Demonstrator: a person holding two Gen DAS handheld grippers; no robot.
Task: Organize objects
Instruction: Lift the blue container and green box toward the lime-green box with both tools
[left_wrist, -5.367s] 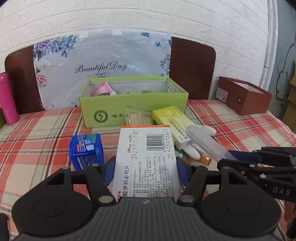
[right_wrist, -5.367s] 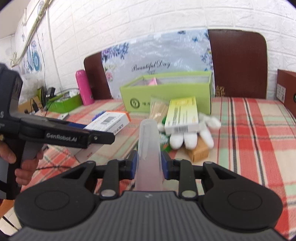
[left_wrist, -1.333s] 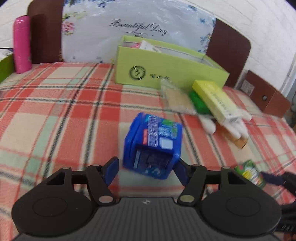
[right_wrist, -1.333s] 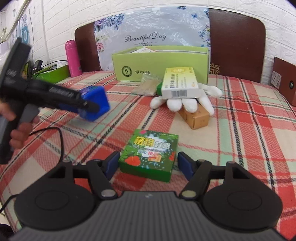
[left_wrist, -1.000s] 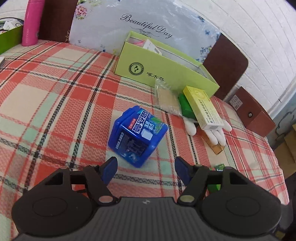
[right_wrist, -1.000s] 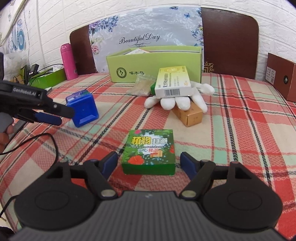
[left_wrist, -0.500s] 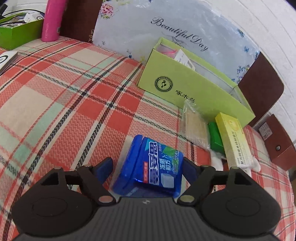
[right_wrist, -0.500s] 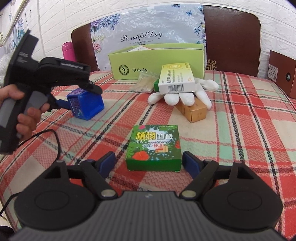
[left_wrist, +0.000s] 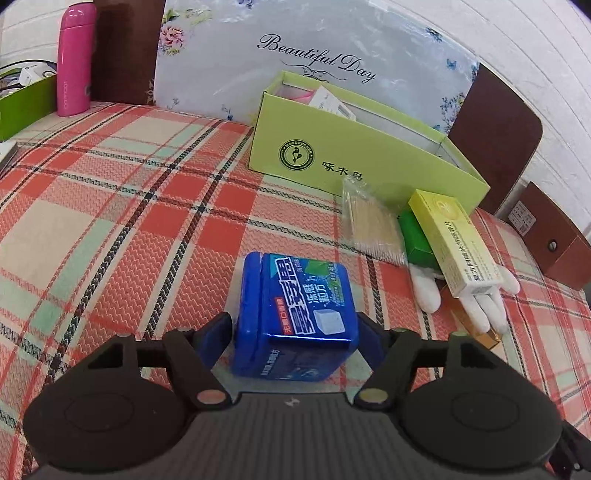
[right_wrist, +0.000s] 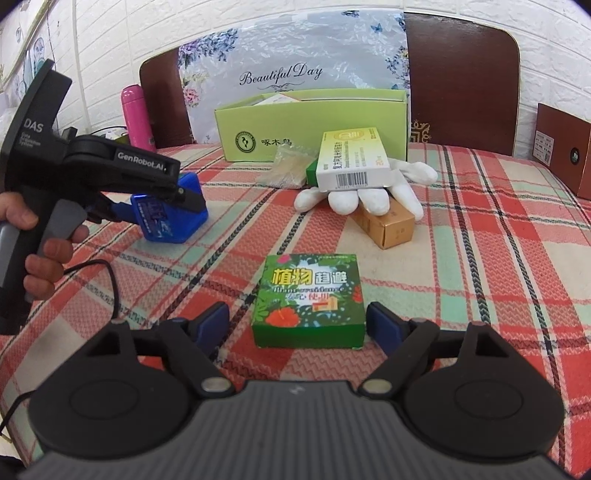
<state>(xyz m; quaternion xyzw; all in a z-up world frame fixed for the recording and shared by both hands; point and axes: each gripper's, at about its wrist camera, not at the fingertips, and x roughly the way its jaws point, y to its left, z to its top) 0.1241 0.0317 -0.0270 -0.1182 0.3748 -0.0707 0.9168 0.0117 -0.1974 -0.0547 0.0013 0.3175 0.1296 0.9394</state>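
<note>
Straddling the blue gum tub (left_wrist: 295, 317), the left gripper (left_wrist: 295, 334) has its jaws set on either side of the tub's lower half; they have just been closing, and whether the pads already press on the plastic cannot be told. Half a second earlier the tub sat lower in the left wrist view and the jaws stood slightly wider; five seconds earlier this gripper carried a white medicine carton, no longer in view. The right gripper (right_wrist: 297, 326) hovers with its jaws wide around the green printed box (right_wrist: 310, 299), a gap showing on both sides; that box lies flat on the plaid tablecloth (right_wrist: 480, 258) near the table's front edge, unchanged from half a second ago. A hand (right_wrist: 37, 236) holds the left gripper's handle at the table's left side. Toward the back edge stands the light green open box (left_wrist: 354, 155); before it lie a toothpick packet (left_wrist: 373, 229), a yellow medicine carton (right_wrist: 351, 162) resting on a white glove (right_wrist: 373, 192), and a brown carton (right_wrist: 388, 223). A pink flask (left_wrist: 74, 59) stands at the back left corner.
</note>
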